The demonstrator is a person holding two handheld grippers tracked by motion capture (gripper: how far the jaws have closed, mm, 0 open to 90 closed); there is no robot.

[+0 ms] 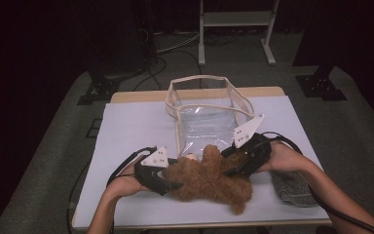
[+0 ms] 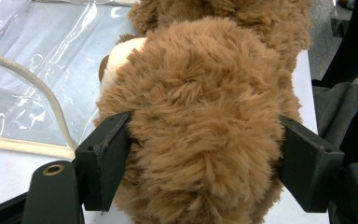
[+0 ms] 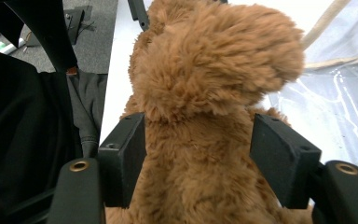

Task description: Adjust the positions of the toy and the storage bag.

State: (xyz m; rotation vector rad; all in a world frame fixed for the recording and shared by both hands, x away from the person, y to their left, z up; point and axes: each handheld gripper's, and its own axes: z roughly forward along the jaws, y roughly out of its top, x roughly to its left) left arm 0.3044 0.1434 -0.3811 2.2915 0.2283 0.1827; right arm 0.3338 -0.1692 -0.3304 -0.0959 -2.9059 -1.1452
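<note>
two grippers flank a plush toy in front of an open clear bag

the fluffy brown plush bear (image 1: 209, 179) lies on the white table (image 1: 126, 131), just in front of the clear plastic bag with cream trim (image 1: 207, 105), whose mouth gapes toward it, likely to take the toy. the left gripper (image 1: 168, 183) clamps the bear's head end, both pads pressed into the fur. the right gripper (image 1: 233, 161) straddles a limb, its jaws spread wide; one pad touches fur, the other stands clear. a grey cloth (image 1: 292, 187) lies beside the right hand.
</note>
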